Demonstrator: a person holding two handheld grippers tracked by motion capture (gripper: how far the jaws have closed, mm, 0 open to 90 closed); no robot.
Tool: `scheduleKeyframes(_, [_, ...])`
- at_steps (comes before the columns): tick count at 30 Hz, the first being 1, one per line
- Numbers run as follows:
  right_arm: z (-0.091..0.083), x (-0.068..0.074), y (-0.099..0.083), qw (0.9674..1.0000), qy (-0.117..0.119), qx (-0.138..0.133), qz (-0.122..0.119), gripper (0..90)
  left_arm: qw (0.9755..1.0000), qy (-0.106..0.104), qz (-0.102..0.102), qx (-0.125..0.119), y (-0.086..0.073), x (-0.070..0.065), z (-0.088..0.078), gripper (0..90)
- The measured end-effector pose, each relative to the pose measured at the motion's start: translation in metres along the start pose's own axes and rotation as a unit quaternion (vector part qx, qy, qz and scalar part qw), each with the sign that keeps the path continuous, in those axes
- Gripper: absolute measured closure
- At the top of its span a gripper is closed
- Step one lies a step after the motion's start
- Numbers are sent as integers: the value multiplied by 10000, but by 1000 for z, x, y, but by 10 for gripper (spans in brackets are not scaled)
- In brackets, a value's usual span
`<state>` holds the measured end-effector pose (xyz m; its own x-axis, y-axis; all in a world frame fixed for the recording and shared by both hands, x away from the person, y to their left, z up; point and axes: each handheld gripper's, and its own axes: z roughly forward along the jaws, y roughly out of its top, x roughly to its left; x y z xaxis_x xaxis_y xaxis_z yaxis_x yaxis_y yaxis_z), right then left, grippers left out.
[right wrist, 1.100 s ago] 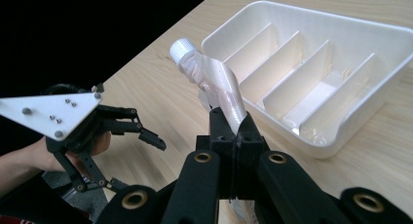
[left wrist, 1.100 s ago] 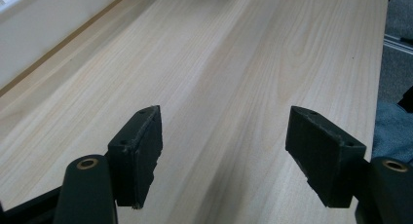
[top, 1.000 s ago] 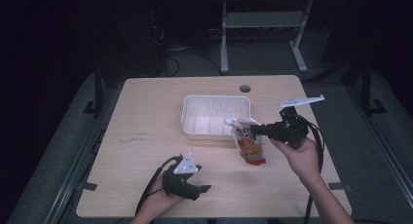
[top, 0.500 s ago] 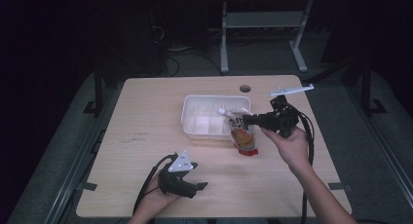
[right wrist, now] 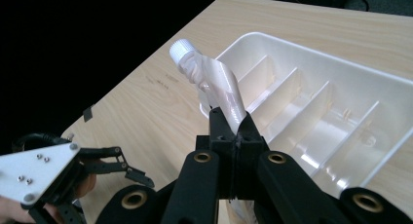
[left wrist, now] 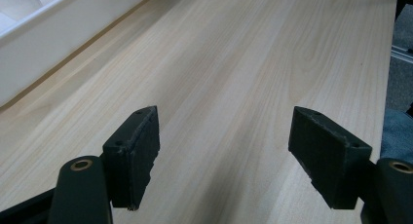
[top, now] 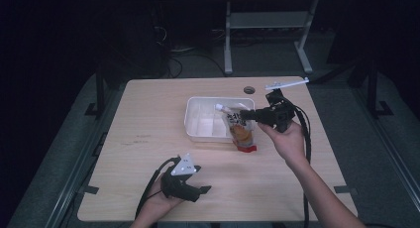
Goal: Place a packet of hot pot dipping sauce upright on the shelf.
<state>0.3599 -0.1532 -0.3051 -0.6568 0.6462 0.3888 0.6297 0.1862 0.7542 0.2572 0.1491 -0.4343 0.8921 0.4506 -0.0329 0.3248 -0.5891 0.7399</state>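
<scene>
A spouted drink pouch [top: 240, 131] with orange and red print and a white cap hangs tilted from my right gripper [top: 246, 115], over the near right corner of the white divided tray [top: 190, 111]. In the right gripper view the jaws of my right gripper [right wrist: 234, 131] are shut on the pouch's upper part [right wrist: 219, 83], just below the spout, with the tray [right wrist: 272, 39] beyond. My left gripper [top: 204, 190] rests low on the table near the front edge, held in a hand. Its jaws [left wrist: 224, 151] stand wide open over bare wood.
The tray has several narrow compartments, and its white wall [left wrist: 58, 44] lies ahead and left of my left gripper. A round cable hole [top: 249, 89] is in the table's far edge. A metal frame [top: 267, 25] stands on the floor behind the table.
My right gripper has carried the pouch leftward and away from the person, from beside the tray to over its near right corner. The left gripper has barely shifted.
</scene>
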Motion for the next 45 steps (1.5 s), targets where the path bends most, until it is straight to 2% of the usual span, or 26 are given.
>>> scheduleKeyframes(10, [14,-1,16,10000,-84,30,20,889,10000,20,12,-7,-1,1,-1,267])
scheduleKeyframes(15, [19,-2,26,9996,-272,49,-2,889,10000,43,0,-39,-1,1,-2,267])
scheduleKeyframes(26, [28,-8,44,9988,-487,-84,69,889,10000,62,1,-43,-1,2,-3,267])
scheduleKeyframes(31, [34,-11,53,9972,-720,-186,102,889,10000,69,3,-60,-2,3,-4,267])
scheduleKeyframes(45, [53,-27,61,9937,-1048,-273,297,889,9999,79,10,-77,-2,3,-4,265])
